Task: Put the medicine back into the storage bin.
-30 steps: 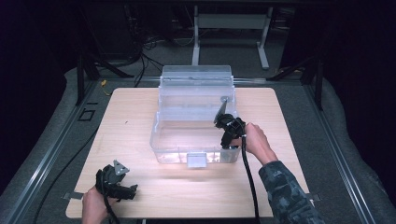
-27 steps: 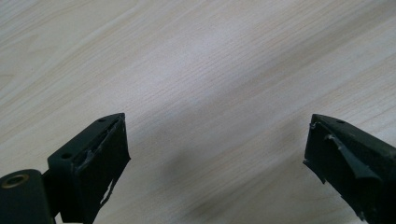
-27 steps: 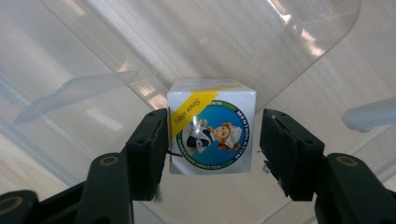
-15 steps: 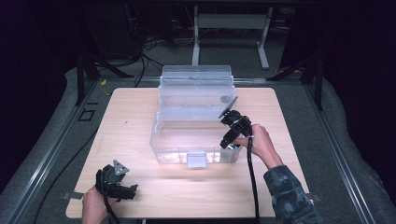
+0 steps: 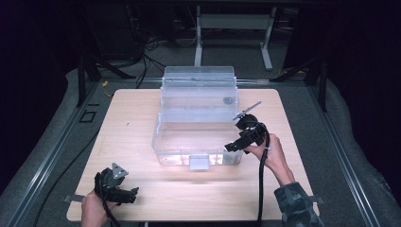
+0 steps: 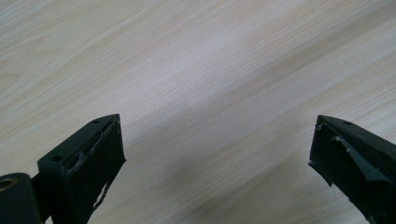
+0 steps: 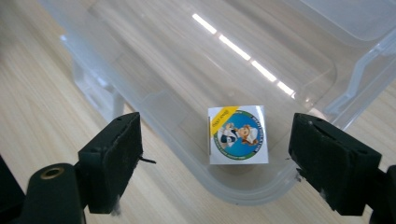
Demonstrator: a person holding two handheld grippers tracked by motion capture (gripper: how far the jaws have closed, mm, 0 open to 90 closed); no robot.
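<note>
A clear plastic box with its lid raised at the back stands on the middle of the wooden table. In the right gripper view a small white packet with a blue and green cartoon label lies on the floor of the box, in a rounded corner. My right gripper hovers over the box's near right corner. Its jaws have just been opening and stand wide apart, with nothing between them; the packet lies below. My left gripper rests open at the table's near left, over bare wood.
The box's front latch faces the person. A cable trails from the right gripper down the table's right side. Metal rails and grey floor surround the table, with stands and cables in the dark behind it.
The right gripper has pulled back from the box's right wall toward the person, rising a little, and its jaws have spread. The left gripper has stayed put.
</note>
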